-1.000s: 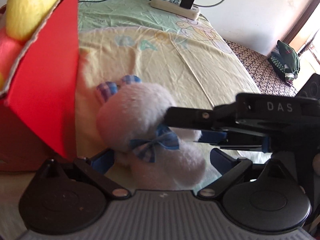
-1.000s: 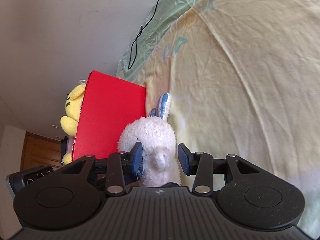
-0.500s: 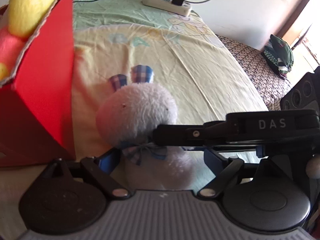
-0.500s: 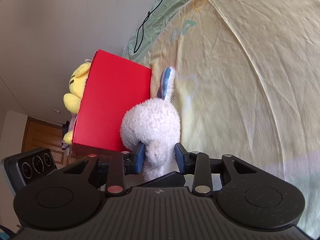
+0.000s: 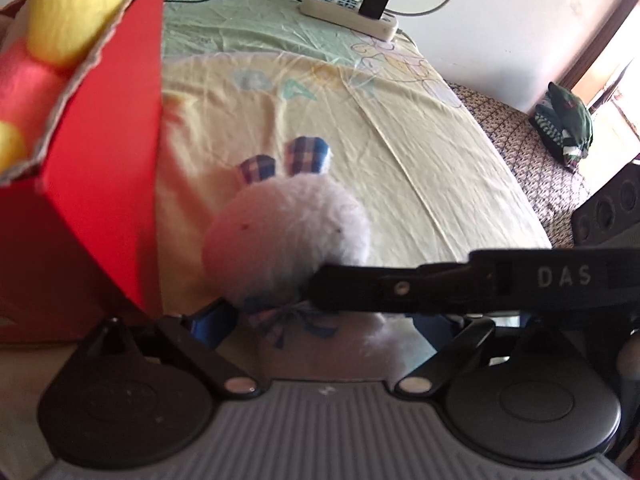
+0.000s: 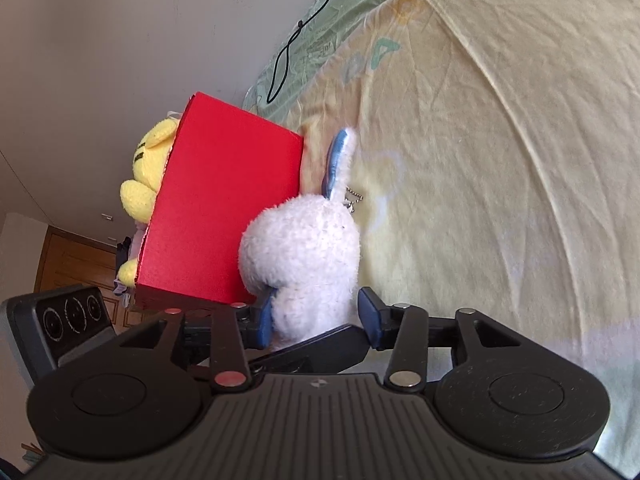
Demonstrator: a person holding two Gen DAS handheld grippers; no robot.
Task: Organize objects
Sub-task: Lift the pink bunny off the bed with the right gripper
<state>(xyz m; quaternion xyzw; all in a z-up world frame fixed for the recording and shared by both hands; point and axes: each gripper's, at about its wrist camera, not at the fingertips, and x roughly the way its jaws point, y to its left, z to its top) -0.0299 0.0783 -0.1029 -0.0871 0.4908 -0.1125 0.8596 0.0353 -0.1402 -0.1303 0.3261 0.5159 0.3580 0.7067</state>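
1 white plush bunny (image 5: 286, 244), 1 red box (image 5: 92, 184), 1 yellow plush (image 5: 76, 4) sitting in the box w/ something pink-red under it, 2 tongs. Bunny has 2 plaid ears (image 5: 306, 154), a blue plaid bow at the neck and a small bead chain at the back of the head, seen in right wrist view.

Bunny (image 6: 304, 256) is upright on the bed, just right of the box wall in left wrist view, close to it; can't tell if touching. Right tongs (image 6: 316, 320) straddle its neck/body: left pad presses the fur, right pad stands just off it, so they look slack, not clenched. Left tongs (image 5: 324, 324) sit at the bunny's lower body w/ fingers spread wide either side, released, gripping nothing. The right tool's black arm, marked DAS, crosses in front of the bunny from the right in left wrist view.

Box (image 6: 224, 208) is open-topped, raw cardboard edge showing, near-left on the bed. Right of and beyond the bunny the bed sheet (image 5: 360, 120) is open, wide room there; left side is blocked by the box.

Sheet is pale yellow w/ green band at far end, creased, cartoon print. 1 white power strip (image 5: 348, 12) w/ 1 black charger plugged in lies at the far edge by the white wall, cables running off. Far right: patterned cover, dark green bundle, bright window. Wooden door far left in right wrist view.
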